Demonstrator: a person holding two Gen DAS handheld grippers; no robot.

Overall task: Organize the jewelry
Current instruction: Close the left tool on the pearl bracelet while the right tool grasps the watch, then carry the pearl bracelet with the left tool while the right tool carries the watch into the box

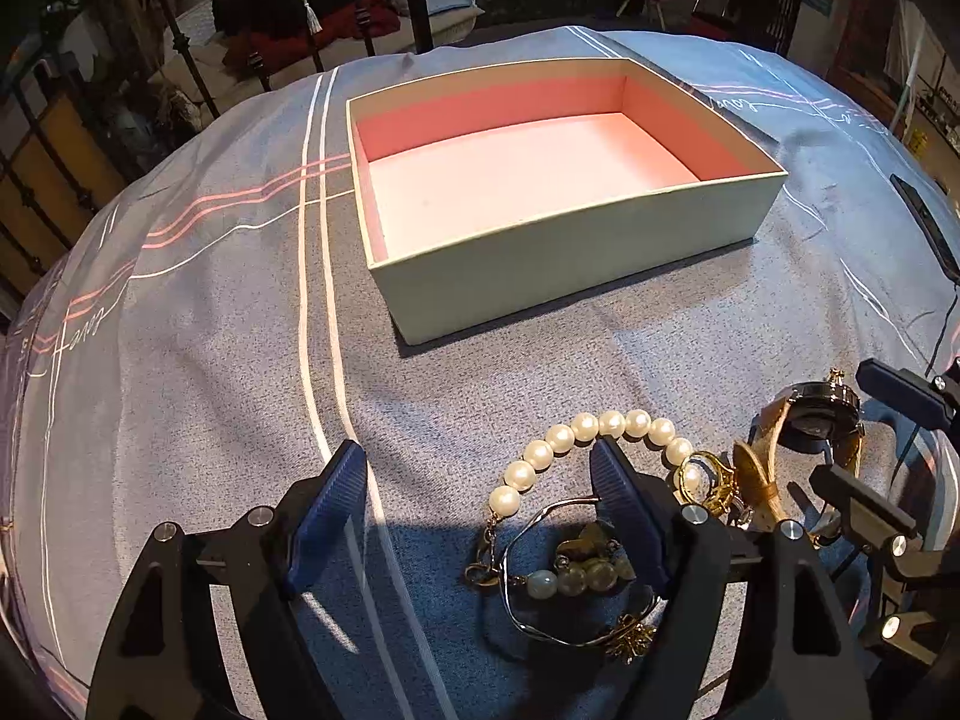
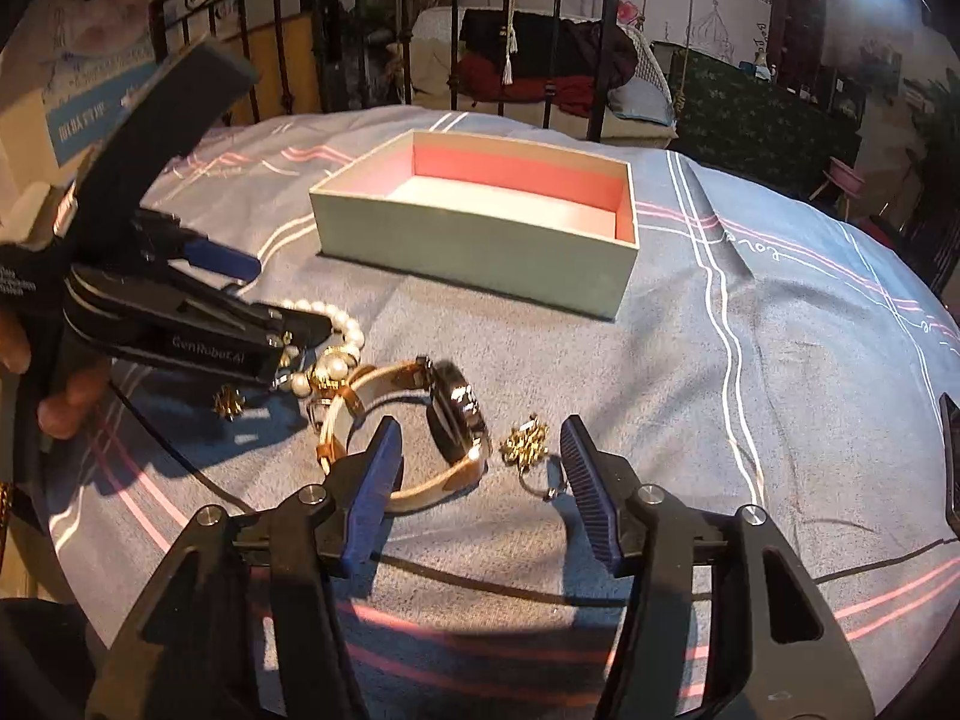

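Lying on bedspread (image 2: 600, 360): watch (image 2: 456, 414), light, stiff-faced, floppy strap; right claw (image 2: 480, 474) straddling, unclenched; left claw (image 1: 480, 498) likewise released.

Open box (image 1: 564, 252) set toward the far side of the bed (image 1: 210, 360), nothing visible inside. Nearer: pearl bracelet (image 1: 576, 429) beside a wire bangle (image 1: 540, 576); watch (image 2: 456, 414) right of those, gold earring (image 2: 525, 441) just beyond.

Warm, low light casts long hard shadows; fisheye bends dark edges, glare top right, slight blur
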